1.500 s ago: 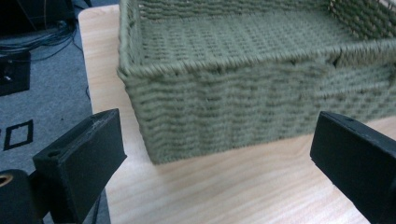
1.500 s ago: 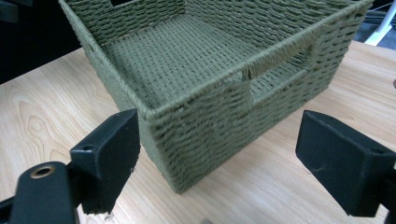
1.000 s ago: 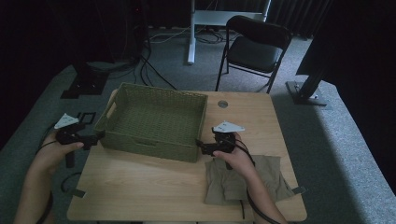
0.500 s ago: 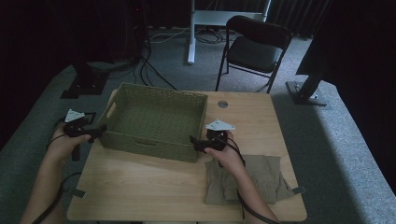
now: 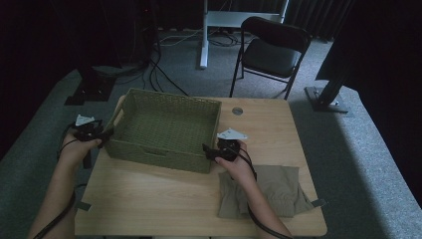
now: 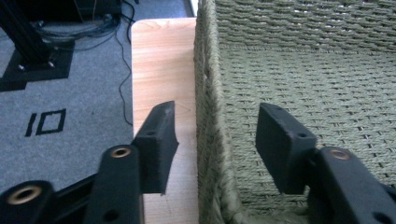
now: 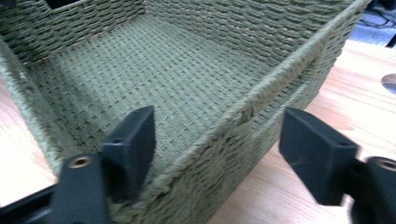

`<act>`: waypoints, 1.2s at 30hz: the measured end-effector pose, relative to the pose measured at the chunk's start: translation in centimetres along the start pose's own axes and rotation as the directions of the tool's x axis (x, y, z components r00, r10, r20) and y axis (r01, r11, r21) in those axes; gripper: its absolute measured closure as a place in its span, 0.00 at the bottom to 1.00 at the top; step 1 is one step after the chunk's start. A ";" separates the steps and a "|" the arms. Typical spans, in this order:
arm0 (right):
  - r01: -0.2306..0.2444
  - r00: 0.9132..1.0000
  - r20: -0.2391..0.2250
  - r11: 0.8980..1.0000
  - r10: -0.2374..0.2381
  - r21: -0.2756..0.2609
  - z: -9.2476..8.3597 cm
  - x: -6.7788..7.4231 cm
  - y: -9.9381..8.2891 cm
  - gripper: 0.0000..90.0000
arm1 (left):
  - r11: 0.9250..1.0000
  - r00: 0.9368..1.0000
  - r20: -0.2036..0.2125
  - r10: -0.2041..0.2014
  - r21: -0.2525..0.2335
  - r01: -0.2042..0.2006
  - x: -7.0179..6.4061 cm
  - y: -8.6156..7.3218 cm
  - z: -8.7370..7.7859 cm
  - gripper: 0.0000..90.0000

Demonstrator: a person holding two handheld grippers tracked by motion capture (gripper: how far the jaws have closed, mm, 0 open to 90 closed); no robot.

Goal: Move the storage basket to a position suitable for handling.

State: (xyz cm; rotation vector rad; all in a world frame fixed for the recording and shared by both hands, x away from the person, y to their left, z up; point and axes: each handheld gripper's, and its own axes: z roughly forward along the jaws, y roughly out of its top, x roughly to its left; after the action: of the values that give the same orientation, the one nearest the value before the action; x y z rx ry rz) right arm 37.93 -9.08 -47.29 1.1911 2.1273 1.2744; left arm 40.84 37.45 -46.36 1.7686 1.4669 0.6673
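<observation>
From my high view the room is dim, the back sinking into near black, while the tabletop (image 5: 164, 199) catches soft, even light with hardly any shadows and no glare. My left gripper view is brighter and fairly sharp. My right gripper view is softer, with the basket (image 7: 196, 88) weave smeared and the nearest rim blurred.

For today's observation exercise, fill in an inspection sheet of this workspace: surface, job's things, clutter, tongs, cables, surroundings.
Surface: wooden table, pale, mostly bare.
Job's things: green woven basket, empty, upright.
Clutter: folded khaki cloth at the near right corner.
Tongs: left tongs and right tongs each straddle a basket wall; jaws have just been closing, pads not yet pressing.
Cables: black cable along the right forearm; more on the floor.
Surroundings: folding chair, grey carpet, dark curtains.
</observation>
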 end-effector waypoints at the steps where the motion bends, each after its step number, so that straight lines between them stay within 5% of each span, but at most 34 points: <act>1: -0.015 1.000 -0.006 1.000 0.015 0.009 0.0 0.0 0.0 0.38 | 1.000 1.000 -0.006 -0.004 0.003 0.004 0.0 -0.1 0.1 0.62; 11: -0.050 0.999 0.010 0.997 0.050 0.055 -0.1 1.1 0.5 0.58 | 0.999 0.998 -0.050 -0.032 0.000 0.032 -0.8 -0.3 0.1 0.91; 16: -0.082 0.997 0.021 0.995 0.081 0.049 -0.1 0.8 0.4 0.63 | 0.998 0.997 -0.047 -0.055 -0.007 0.055 -1.0 -0.6 -0.3 0.93; 36: -0.065 0.995 0.086 0.996 0.059 0.064 -0.6 0.4 0.4 0.73 | 0.997 0.996 -0.058 -0.073 -0.006 0.073 -3.2 -3.1 -3.4 0.93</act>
State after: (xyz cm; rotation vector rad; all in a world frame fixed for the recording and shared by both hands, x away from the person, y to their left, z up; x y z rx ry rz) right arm 37.47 -9.04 -46.59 1.3240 2.1026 1.1662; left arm 35.73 35.29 -46.59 1.6964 1.5606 0.6881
